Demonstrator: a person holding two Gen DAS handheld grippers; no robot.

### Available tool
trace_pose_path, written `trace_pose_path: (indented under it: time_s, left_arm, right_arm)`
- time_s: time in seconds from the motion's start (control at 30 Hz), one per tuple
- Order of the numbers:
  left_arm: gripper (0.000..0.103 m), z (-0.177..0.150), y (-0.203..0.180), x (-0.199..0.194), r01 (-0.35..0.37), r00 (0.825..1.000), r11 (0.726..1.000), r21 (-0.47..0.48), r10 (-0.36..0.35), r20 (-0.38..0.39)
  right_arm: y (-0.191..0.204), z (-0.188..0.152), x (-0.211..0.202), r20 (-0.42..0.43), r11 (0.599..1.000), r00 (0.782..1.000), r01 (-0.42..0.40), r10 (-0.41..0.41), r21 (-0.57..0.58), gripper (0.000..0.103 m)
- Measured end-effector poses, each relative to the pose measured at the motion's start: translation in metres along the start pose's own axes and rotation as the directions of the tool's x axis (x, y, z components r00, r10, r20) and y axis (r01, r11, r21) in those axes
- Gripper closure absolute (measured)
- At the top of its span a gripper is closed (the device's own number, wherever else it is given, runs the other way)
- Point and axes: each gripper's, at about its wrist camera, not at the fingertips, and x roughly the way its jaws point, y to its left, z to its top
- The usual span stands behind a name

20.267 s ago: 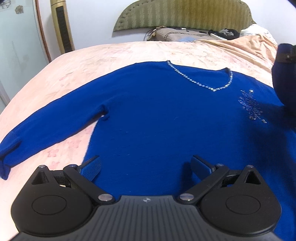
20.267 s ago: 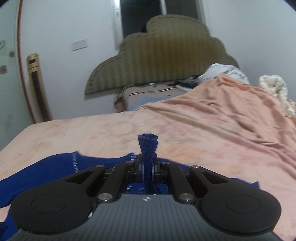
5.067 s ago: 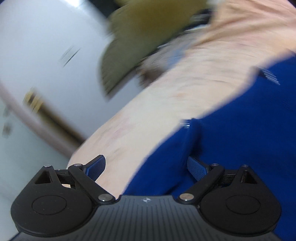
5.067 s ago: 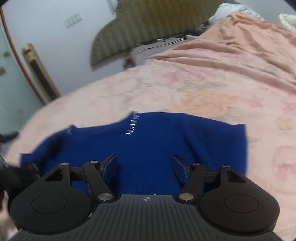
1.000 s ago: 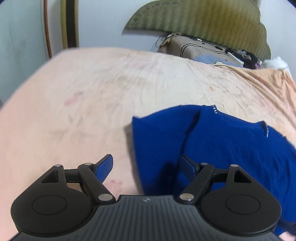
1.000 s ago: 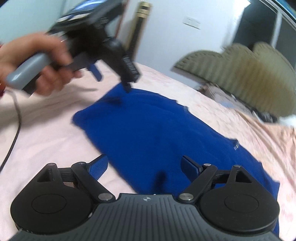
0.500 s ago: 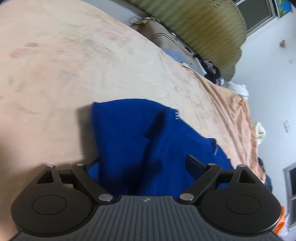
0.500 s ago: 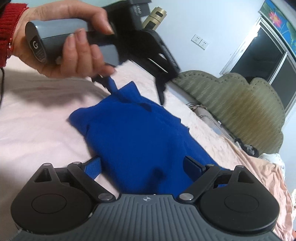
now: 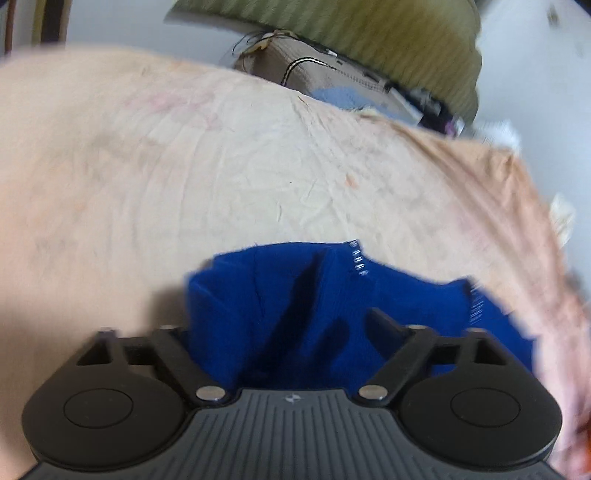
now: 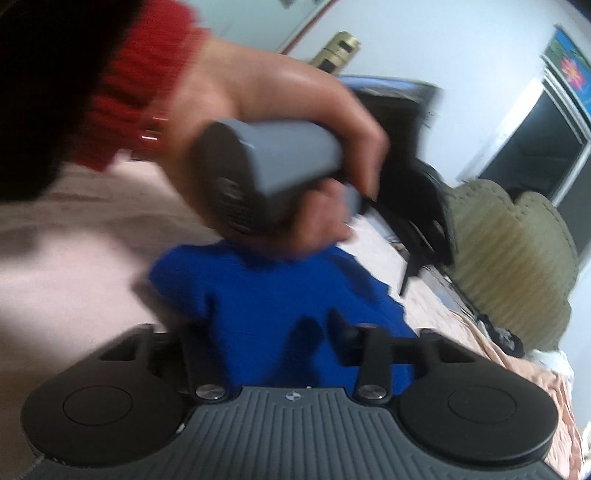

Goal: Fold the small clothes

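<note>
Left gripper (image 9: 284, 332) low over blue sweater (image 9: 332, 302), jaws wide, nothing held. Right gripper (image 10: 266, 328) likewise spread, sweater fabric between fingers. Sweater lies folded on peach bedsheet (image 9: 184, 166) — olive headboard (image 9: 351, 33) behind.

Soft, even indoor light, perhaps from overhead; both fisheye views motion-blurred, edges warped and smeared.

The sweater (image 9: 317, 306) is lying on the bed (image 9: 184, 177). The headboard (image 9: 332, 26) is standing behind, pillows (image 9: 317, 77) lying before it.
</note>
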Motion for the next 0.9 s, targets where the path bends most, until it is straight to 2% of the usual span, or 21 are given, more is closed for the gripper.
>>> trace_pose_path:
  time_s: [0.03,0.1,0.17,0.2,0.3,0.6,0.9]
  left_arm:
    - [0.052,-0.001,-0.008,0.001,-0.050,0.999,0.998,0.046,0.050,0.001]
    - [0.073,-0.003,-0.015,0.002,-0.093,0.996,0.992,0.089,0.093,0.004]
    - [0.085,-0.004,-0.019,0.001,-0.100,0.995,0.990,0.097,0.101,0.001]
    - [0.087,-0.004,-0.021,0.000,-0.107,0.994,0.989,0.102,0.107,0.004]
    - [0.089,-0.007,-0.037,-0.008,-0.158,0.987,0.975,0.154,0.155,0.030]
    - [0.089,-0.003,-0.090,-0.039,-0.246,0.967,0.934,0.259,0.221,0.123]
    - [0.090,-0.002,-0.140,-0.042,-0.280,0.957,0.914,0.292,0.244,0.153]
  right_arm:
    - [0.001,0.000,0.000,-0.004,1.000,1.000,-0.005,0.005,-0.009,0.085]
    - [0.000,0.000,0.001,-0.009,1.000,1.000,-0.016,0.016,-0.003,0.093]
    - [-0.005,0.000,-0.002,-0.006,0.999,0.999,-0.037,0.038,0.027,0.095]
    - [-0.009,0.000,-0.005,0.001,0.998,0.999,-0.045,0.045,0.046,0.095]
    - [-0.018,-0.001,-0.017,0.020,0.994,0.998,-0.060,0.059,0.091,0.096]
    - [-0.060,-0.021,-0.055,0.059,0.985,0.998,0.016,-0.026,0.174,0.096]
    - [-0.091,-0.051,-0.084,0.050,0.963,0.992,0.096,-0.112,0.251,0.096]
